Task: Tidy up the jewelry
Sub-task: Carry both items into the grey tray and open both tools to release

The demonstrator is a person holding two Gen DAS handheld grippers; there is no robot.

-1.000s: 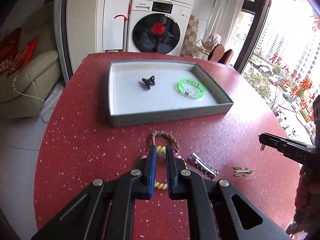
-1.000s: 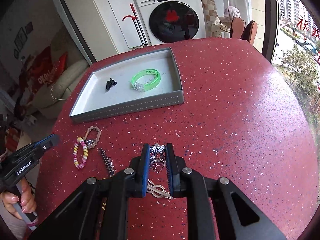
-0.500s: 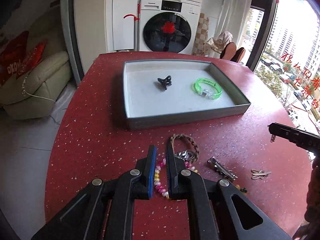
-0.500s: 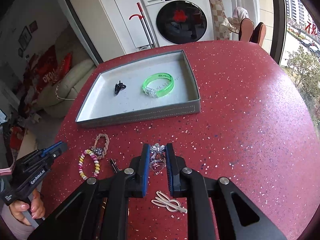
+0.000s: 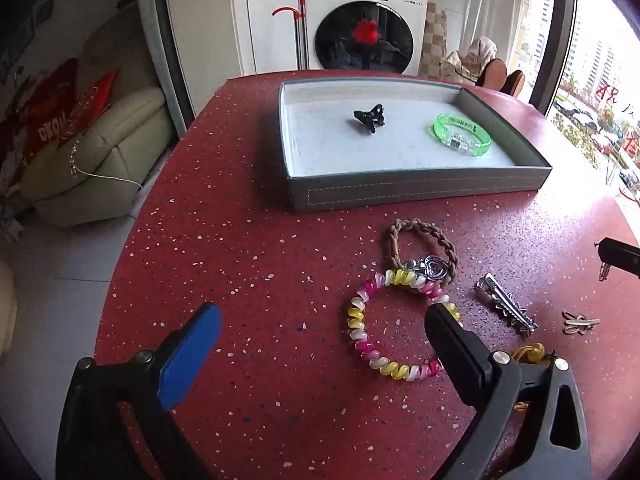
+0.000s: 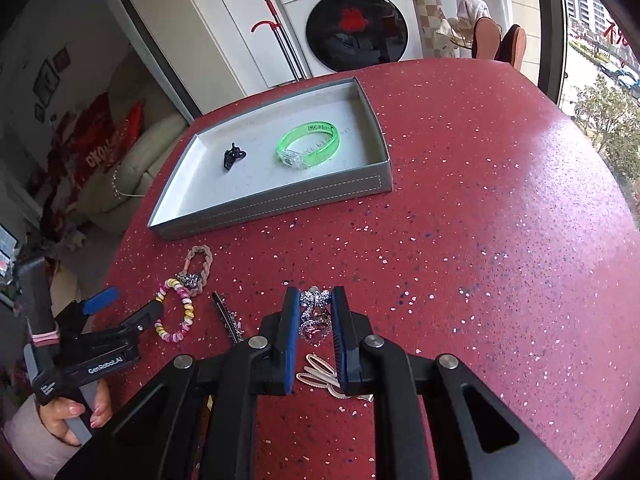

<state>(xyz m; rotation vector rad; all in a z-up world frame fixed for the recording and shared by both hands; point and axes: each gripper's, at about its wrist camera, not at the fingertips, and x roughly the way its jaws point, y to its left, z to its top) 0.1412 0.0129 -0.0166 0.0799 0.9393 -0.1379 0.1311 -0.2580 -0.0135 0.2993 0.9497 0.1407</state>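
White front-loading washing machine (image 5: 362,36) behind red speckled counter (image 5: 240,220); cream leather sofa (image 5: 100,160) left, red cushions (image 5: 60,120) on it.

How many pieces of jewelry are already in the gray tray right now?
2. A black claw clip lies toward the left middle of the gray tray, and a green bracelet lies toward its right side. Nothing else shows inside.

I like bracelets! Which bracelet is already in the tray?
The clear green bracelet; it lies inside the grey tray. The braided and spiral ones sit outside.
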